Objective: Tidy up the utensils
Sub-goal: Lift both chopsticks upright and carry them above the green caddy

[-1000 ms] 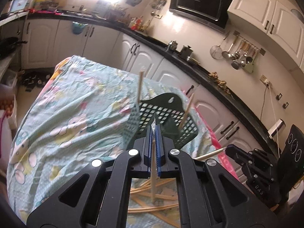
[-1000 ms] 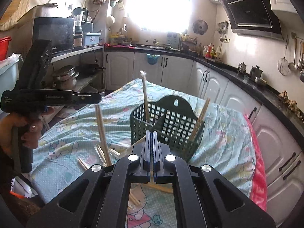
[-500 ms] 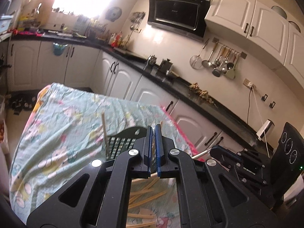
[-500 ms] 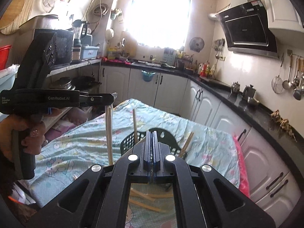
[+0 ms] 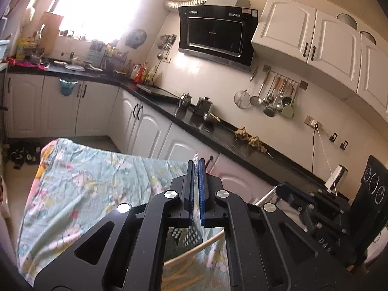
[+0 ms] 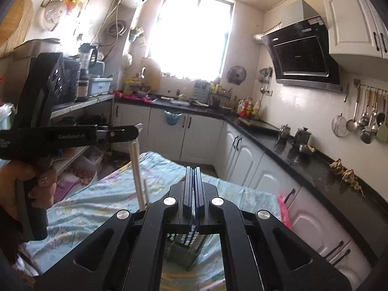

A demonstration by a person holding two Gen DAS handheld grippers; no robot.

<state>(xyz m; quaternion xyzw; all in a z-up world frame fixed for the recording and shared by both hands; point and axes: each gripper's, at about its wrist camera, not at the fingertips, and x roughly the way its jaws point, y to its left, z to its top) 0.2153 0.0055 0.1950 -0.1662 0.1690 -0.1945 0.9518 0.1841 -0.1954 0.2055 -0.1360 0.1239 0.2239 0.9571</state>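
Left hand-held gripper [image 6: 135, 131]: jaws clamped on a chopstick [image 6: 136, 169] near its top end; the stick hangs almost plumb above the table [image 5: 80, 181]. Right hand-held gripper [image 6: 194, 194]: jaws together, whether on anything I cannot tell. Green basket [image 6: 184, 245] sits low, under the right gripper, to the right of and below the stick's tip. Loose chopsticks [image 5: 194, 249] lie beside it. To do the drop well, I judge: carry the stick over the basket, keep it upright, lower the tip inside, then release.
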